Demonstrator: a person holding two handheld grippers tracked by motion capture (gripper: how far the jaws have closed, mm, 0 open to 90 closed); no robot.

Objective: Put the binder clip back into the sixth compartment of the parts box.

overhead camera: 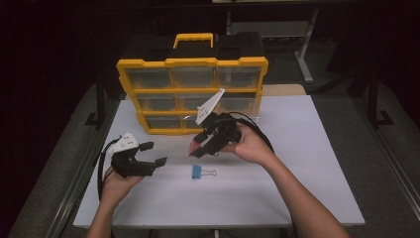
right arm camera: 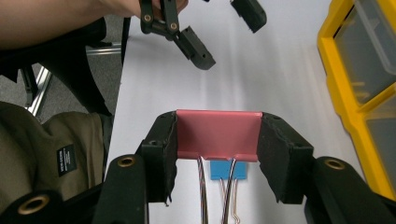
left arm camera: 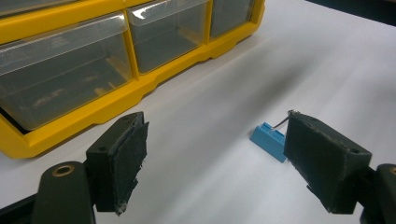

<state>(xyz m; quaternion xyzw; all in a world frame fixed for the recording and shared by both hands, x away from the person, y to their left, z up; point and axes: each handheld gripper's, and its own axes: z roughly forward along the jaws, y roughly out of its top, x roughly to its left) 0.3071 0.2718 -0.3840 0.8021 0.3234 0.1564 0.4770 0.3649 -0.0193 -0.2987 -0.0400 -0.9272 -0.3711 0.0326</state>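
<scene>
my right gripper [right arm camera: 217,154] has its jaws pinching a red clip [right arm camera: 218,135], up off the white surface [overhead camera: 277,188]. a blue clip [overhead camera: 199,172] lies under it. my left gripper [overhead camera: 153,154] has jaws spread wide. the yellow drawer box [overhead camera: 193,91] stands behind.

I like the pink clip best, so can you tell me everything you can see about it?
The pink clip is a binder clip with a smooth, pinkish-red folded body that looks like painted metal, and two thin wire handles hanging from it. The right tool holds it, one black padded jaw pressed against each end of the body, lifted above the white table. In the high view it shows as a small pink tip at the tool's front. A blue clip lies on the table beneath it, not touching.
</scene>
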